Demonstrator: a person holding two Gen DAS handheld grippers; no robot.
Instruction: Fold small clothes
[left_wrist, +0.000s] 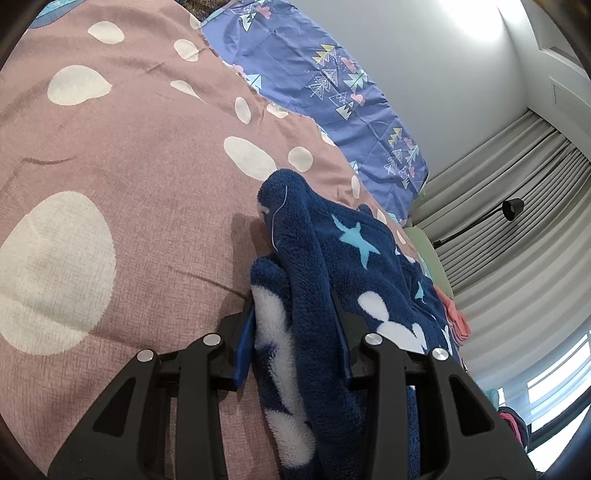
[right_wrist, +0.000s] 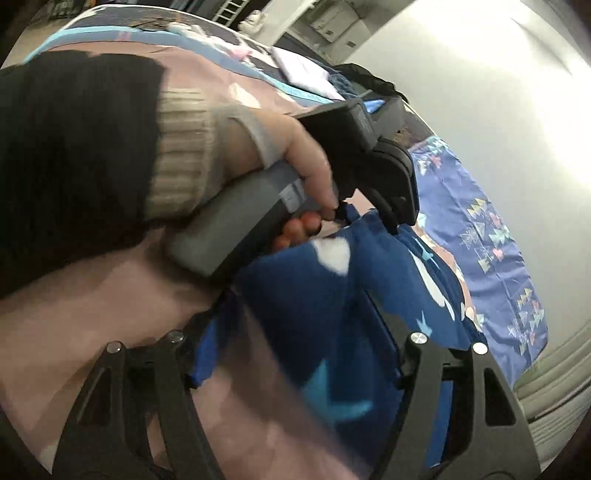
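Note:
A dark blue fleece garment (left_wrist: 332, 258) with white shapes and light blue stars lies bunched on the pink bedspread (left_wrist: 129, 166). My left gripper (left_wrist: 295, 325) is shut on a thick fold of it, blue pads pressing both sides. In the right wrist view, which is blurred, the same garment (right_wrist: 314, 288) spreads under my right gripper (right_wrist: 295, 332). Its jaws stand wide apart over the fleece and the pads press on nothing. Above it a person's hand (right_wrist: 295, 155) in a dark sleeve with a beige cuff holds the left gripper (right_wrist: 388, 206), which pinches the garment's upper edge.
A purple sheet (left_wrist: 314, 74) with tree prints borders the bedspread along a white wall. Grey curtains (left_wrist: 517, 221) and a black lamp (left_wrist: 511, 208) stand to the right. Coral clothes (left_wrist: 456, 317) lie past the garment's far edge.

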